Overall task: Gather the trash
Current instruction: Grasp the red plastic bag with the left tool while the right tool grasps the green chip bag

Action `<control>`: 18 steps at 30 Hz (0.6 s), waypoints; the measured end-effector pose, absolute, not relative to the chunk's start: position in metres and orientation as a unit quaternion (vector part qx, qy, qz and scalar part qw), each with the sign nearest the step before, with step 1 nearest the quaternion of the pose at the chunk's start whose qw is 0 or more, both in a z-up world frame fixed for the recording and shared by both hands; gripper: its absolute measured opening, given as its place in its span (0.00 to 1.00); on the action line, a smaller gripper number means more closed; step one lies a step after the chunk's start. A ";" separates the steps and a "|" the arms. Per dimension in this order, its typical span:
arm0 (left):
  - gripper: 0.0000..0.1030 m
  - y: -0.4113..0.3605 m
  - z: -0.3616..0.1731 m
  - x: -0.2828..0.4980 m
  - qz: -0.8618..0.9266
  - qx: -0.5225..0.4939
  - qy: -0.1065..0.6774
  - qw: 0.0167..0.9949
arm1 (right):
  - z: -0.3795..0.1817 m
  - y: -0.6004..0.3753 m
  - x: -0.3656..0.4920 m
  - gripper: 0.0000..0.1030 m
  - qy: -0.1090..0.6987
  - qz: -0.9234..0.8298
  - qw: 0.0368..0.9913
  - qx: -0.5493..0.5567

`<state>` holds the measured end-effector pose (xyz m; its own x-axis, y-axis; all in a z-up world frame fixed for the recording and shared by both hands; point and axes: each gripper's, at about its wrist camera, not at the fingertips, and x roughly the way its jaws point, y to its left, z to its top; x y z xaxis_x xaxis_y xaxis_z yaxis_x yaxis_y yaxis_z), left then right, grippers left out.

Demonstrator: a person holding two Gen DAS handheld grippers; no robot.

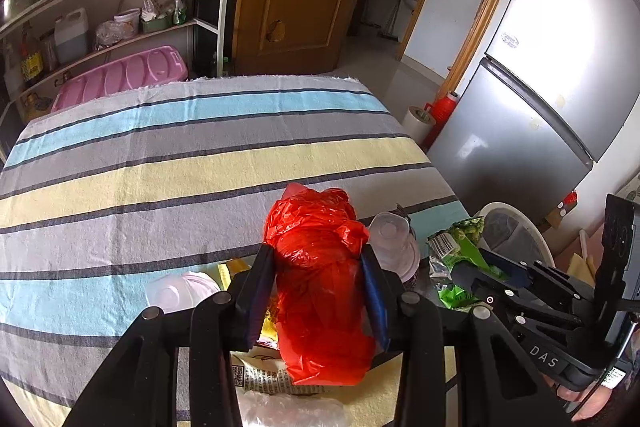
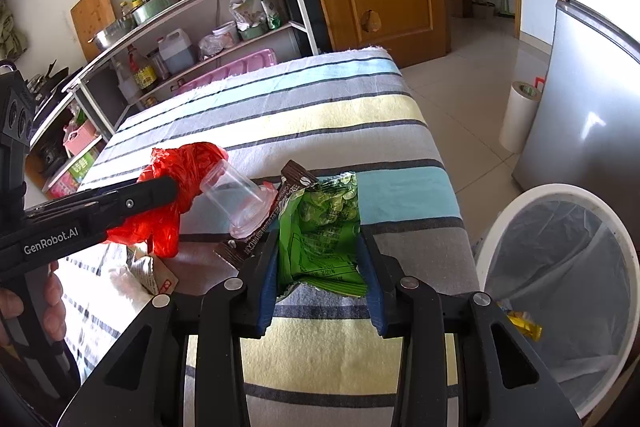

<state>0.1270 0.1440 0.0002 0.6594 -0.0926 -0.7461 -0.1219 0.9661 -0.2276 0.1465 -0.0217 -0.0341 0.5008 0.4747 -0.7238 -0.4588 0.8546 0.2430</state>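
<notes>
My left gripper is shut on a crumpled red plastic bag and holds it above the striped table; the bag also shows in the right wrist view. My right gripper is shut on a green snack packet, near the table's right edge; the packet also shows in the left wrist view. A clear plastic cup lies tilted between the two, by a brown wrapper. A white bin with a clear liner stands on the floor to the right, a yellow wrapper inside.
More trash lies under my left gripper: a clear lid, a printed paper wrapper, clear plastic. A grey fridge stands right of the table. Shelves with kitchenware stand behind. A white roll stands on the floor.
</notes>
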 end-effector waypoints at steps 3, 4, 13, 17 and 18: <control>0.41 0.144 0.009 0.121 0.007 -0.129 0.404 0.906 | -0.029 -0.025 0.142 0.37 0.414 0.268 0.870 0.010; 0.41 0.143 0.012 0.119 0.005 -0.129 0.400 0.907 | -0.027 -0.026 0.140 0.37 0.412 0.267 0.871 0.011; 0.41 0.130 0.037 0.103 -0.012 -0.122 0.374 0.919 | -0.005 -0.040 0.121 0.37 0.386 0.265 0.884 0.018; 0.41 0.116 0.047 0.098 -0.027 -0.115 0.364 0.924 | 0.002 -0.053 0.113 0.37 0.377 0.257 0.890 0.024; 0.41 0.113 0.049 0.098 -0.033 -0.115 0.361 0.925 | 0.004 -0.057 0.112 0.37 0.375 0.256 0.891 0.026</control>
